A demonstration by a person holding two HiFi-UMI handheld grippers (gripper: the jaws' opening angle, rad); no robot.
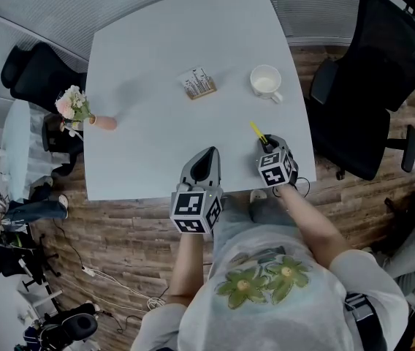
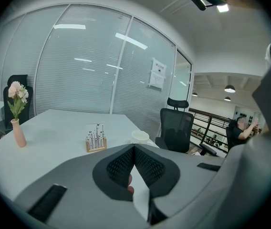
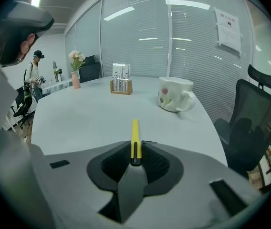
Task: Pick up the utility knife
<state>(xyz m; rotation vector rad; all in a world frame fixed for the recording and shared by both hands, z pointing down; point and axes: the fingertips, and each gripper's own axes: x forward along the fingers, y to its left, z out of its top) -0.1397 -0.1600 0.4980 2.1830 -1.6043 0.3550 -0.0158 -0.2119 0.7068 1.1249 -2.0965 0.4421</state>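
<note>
The yellow utility knife sits near the front right edge of the white table, its far end pointing toward the mug. My right gripper is shut on its near end. In the right gripper view the knife runs straight out between the two black pads, which press on its sides at the right gripper. Whether the knife still rests on the table I cannot tell. My left gripper hovers at the table's front edge, left of the right one. The left gripper is shut with nothing between its tips.
A white mug stands beyond the knife. A small wooden stand with several upright pieces is at the table's middle. A pink vase of flowers is at the left edge. A black office chair stands right of the table.
</note>
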